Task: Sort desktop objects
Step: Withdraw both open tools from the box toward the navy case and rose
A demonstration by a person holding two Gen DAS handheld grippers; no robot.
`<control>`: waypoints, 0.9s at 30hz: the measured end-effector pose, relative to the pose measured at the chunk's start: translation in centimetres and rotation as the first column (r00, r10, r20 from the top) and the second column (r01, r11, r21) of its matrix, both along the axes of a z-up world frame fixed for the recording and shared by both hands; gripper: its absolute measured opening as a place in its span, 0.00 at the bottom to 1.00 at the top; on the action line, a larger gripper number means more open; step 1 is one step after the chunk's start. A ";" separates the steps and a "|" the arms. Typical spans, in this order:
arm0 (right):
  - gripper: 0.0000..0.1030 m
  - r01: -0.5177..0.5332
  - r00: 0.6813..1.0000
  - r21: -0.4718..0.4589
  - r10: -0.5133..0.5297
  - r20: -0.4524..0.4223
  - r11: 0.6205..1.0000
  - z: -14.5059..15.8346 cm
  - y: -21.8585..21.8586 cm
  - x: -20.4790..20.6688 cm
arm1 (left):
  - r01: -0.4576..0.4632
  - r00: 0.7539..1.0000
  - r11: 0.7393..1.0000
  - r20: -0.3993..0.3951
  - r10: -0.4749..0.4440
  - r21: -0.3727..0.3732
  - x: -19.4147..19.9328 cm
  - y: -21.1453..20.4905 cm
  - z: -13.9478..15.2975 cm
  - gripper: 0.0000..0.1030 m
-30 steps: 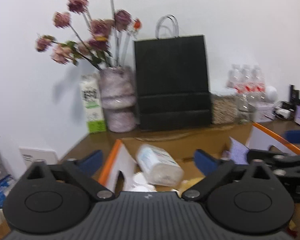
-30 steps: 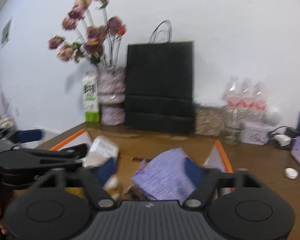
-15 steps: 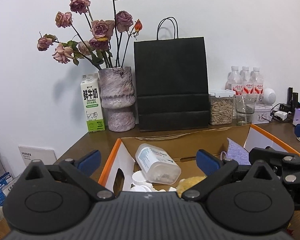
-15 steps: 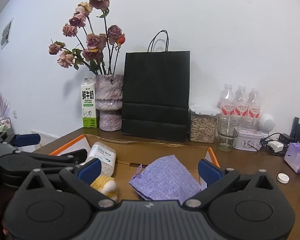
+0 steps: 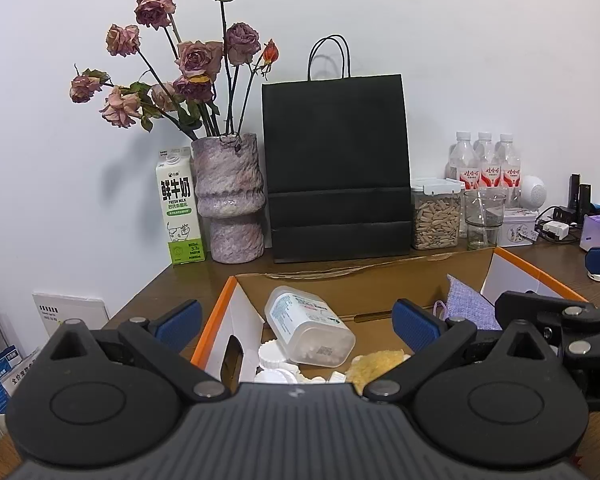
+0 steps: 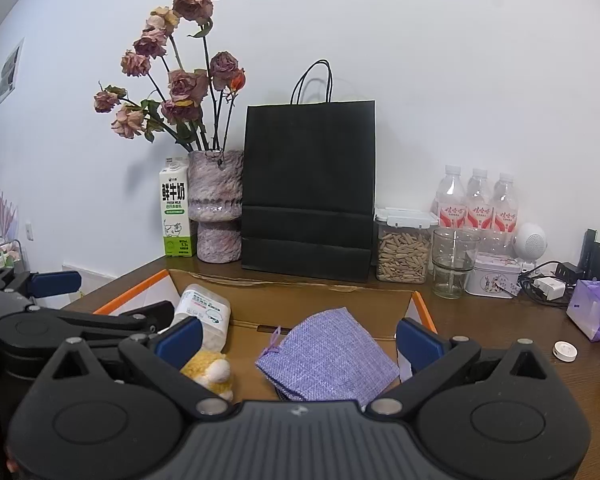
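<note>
Left gripper (image 5: pixel 296 318) sits at bottom of the left wrist frame, blue pads wide apart, nothing between them. Right gripper (image 6: pixel 298 334) at bottom of the right wrist frame, pads also spread fully, nothing clamped.

Just past both grippers, centre-low in frame, an open cardboard box (image 6: pixel 332 300) with orange-edged flaps rests on the brown counter (image 6: pixel 500 320). Inside the box: a purple woven pouch (image 6: pixel 328 356) lies flat, lower centre of the right wrist frame, between the right gripper's pads in view but untouched. Left of it a yellow plush toy (image 6: pixel 210 372), partly hidden by the left-hand pad. A clear plastic jar (image 5: pixel 310 328) with white label lies on its side, centre of the left wrist frame; white caps (image 5: pixel 274 354) just below it.

Right side of the right wrist frame, on the counter outside the box: small white round cap (image 6: pixel 565 351), purple tissue pack (image 6: pixel 596 308).

Farther back, along the white wall: milk carton (image 6: pixel 175 208) left of centre, mottled pink vase (image 6: pixel 214 204) with dried roses (image 6: pixel 180 84) touching or just beside it, tall black paper bag (image 6: pixel 310 188) in centre. Right of the bag: seed container (image 6: pixel 404 246), empty glass (image 6: pixel 454 262), white tin (image 6: pixel 496 276), three water bottles (image 6: pixel 478 204), white round speaker (image 6: pixel 534 240), charger and cables (image 6: pixel 550 286) at far right.
</note>
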State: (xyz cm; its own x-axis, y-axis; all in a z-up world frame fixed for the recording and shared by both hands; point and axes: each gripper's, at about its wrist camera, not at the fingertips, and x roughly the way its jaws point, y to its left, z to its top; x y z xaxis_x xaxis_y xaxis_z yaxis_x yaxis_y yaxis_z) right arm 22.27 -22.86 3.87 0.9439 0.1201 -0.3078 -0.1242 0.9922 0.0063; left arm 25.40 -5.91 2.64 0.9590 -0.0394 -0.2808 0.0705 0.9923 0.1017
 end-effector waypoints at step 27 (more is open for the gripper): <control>1.00 -0.006 0.999 -0.009 0.005 -0.039 1.000 1.1 -0.7 -4.9 | 0.029 1.000 1.000 -0.006 -0.029 -0.002 -4.9 -0.5 1.5 1.00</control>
